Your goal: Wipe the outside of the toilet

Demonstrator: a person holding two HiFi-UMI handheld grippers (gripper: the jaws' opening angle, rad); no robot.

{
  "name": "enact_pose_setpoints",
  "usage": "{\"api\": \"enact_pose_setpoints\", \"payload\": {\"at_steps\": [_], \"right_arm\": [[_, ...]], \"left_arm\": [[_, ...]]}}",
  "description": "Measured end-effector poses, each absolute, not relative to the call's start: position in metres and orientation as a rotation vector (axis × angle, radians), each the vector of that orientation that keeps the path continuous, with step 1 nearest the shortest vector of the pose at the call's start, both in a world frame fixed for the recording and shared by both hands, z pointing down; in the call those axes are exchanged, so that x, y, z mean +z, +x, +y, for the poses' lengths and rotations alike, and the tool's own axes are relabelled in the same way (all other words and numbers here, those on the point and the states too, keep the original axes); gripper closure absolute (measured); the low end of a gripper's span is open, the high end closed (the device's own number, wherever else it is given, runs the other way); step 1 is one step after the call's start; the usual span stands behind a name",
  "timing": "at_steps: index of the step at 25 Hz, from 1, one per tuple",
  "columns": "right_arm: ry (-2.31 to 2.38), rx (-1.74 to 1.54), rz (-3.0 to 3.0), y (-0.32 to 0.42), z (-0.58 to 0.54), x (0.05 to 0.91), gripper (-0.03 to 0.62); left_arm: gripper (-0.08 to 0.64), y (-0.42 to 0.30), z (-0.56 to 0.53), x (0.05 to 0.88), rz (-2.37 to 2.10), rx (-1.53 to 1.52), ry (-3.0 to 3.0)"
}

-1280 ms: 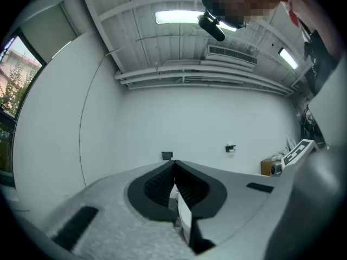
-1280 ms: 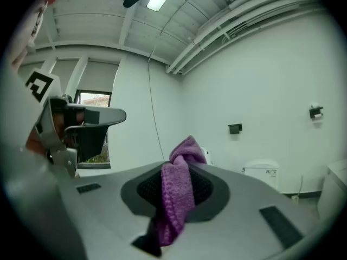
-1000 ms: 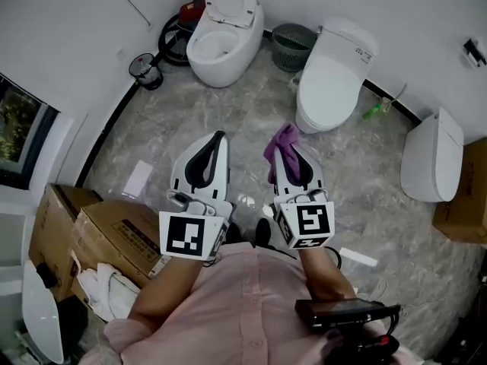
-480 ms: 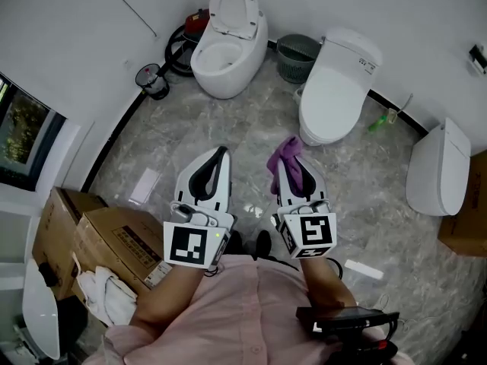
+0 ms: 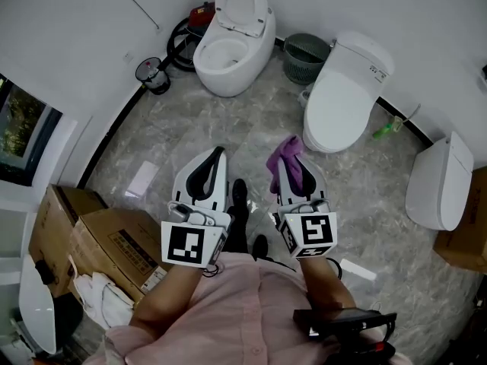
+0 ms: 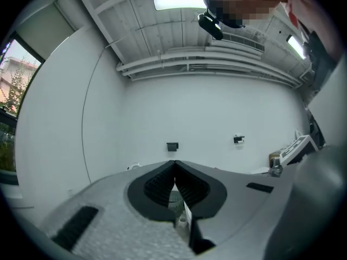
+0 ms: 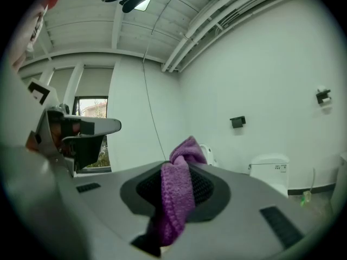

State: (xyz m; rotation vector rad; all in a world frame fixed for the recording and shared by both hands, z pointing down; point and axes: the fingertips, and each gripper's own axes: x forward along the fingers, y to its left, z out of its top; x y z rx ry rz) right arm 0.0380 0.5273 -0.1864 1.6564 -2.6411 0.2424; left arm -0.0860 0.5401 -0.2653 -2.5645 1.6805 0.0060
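Observation:
A purple cloth (image 5: 284,153) (image 7: 177,196) is pinched in my right gripper (image 5: 291,162), which is shut on it; the cloth bunches past the jaw tips. My left gripper (image 5: 215,157) (image 6: 174,167) is shut with nothing in it. Both are held side by side in front of my chest, well short of the toilets. A white toilet with its lid closed (image 5: 344,90) (image 7: 268,169) stands ahead and right of the right gripper. A second white toilet with its seat raised (image 5: 232,40) stands at the back wall, ahead of the left gripper.
A third white toilet (image 5: 440,181) stands at the right. A dark basket (image 5: 305,56) sits between the two back toilets. Cardboard boxes (image 5: 103,238) are stacked at my left, another (image 5: 466,238) at the far right. A green brush (image 5: 389,128), a red vacuum with hose (image 5: 185,33) and a small drain (image 5: 148,71) are on the marble floor.
The view has advanced slightly toward the toilets, and a dark shoe has stepped forward between the grippers. Both grippers keep their pose, the cloth still held.

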Motion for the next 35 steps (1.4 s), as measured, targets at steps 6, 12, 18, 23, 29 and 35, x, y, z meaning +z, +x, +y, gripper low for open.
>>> {"api": "enact_pose_setpoints", "payload": {"at_steps": [6, 12, 18, 23, 29, 35], "right_arm": [[1.661, 0.289, -2.593, 0.026, 0.453, -0.159, 0.515], [1.677, 0.327, -2.564, 0.005, 0.362, -0.149, 0.515], [1.712, 0.293, -2.562, -0.014, 0.290, -0.160, 0.515], [1.747, 0.230, -2.567, -0.022, 0.254, -0.180, 0.517], [1.776, 0.169, -2.561, -0.017, 0.227, -0.193, 0.516], [1.804, 0.159, -2.543, 0.002, 0.195, -0.190, 0.515]], "left_arm": [[0.552, -0.102, 0.456, -0.241, 1.677, -0.008, -2.609], [0.552, -0.121, 0.359, -0.228, 1.642, -0.041, -2.664], [0.552, -0.138, 0.289, -0.234, 1.595, 0.000, -2.691], [0.552, -0.145, 0.256, -0.249, 1.550, 0.040, -2.683], [0.552, -0.142, 0.227, -0.259, 1.516, 0.077, -2.679], [0.552, -0.125, 0.191, -0.249, 1.502, 0.042, -2.698]]}}
